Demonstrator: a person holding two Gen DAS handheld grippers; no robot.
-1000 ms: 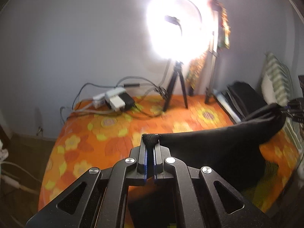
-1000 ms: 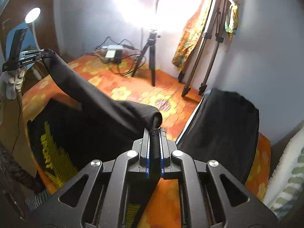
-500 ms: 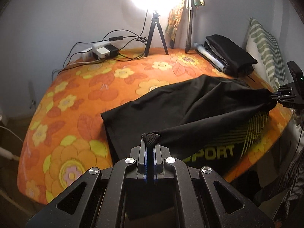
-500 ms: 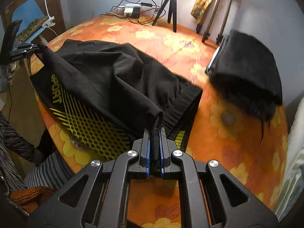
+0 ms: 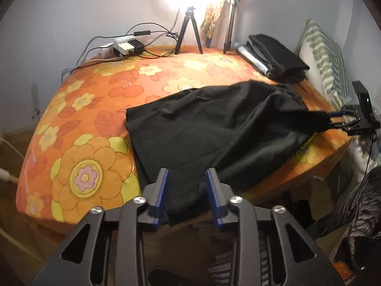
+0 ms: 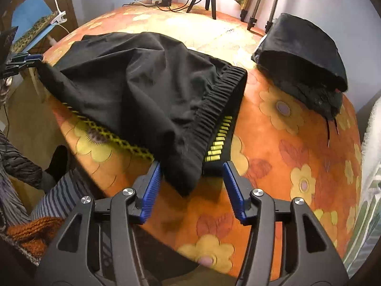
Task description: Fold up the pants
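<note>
Black pants (image 5: 214, 124) with a yellow print lie folded over on the orange flowered table (image 5: 90, 143). My left gripper (image 5: 187, 176) is at the near edge; its jaws are opening and a corner of the pants lies loose between the blue pads. In the right wrist view the elastic waistband (image 6: 214, 109) runs across the pants (image 6: 133, 81). My right gripper (image 6: 191, 169) is opening too, and the waist corner droops between its pads without being pinched. Each gripper also shows small in the other's view: the right gripper (image 5: 335, 119), the left gripper (image 6: 28, 59).
A folded black stack (image 6: 302, 47) sits at the table's far right. A tripod (image 5: 189, 31), a second stand, a power strip (image 5: 126, 45) and cables stand at the back under a bright lamp. A striped pillow (image 5: 328, 57) lies beyond the table. A person's striped leg (image 6: 54, 202) is below the edge.
Both grippers came down and laid the lifted layer over the printed layer, hiding the lettering. Both jaws, shut on the cloth before, now stand apart with the cloth loose.
</note>
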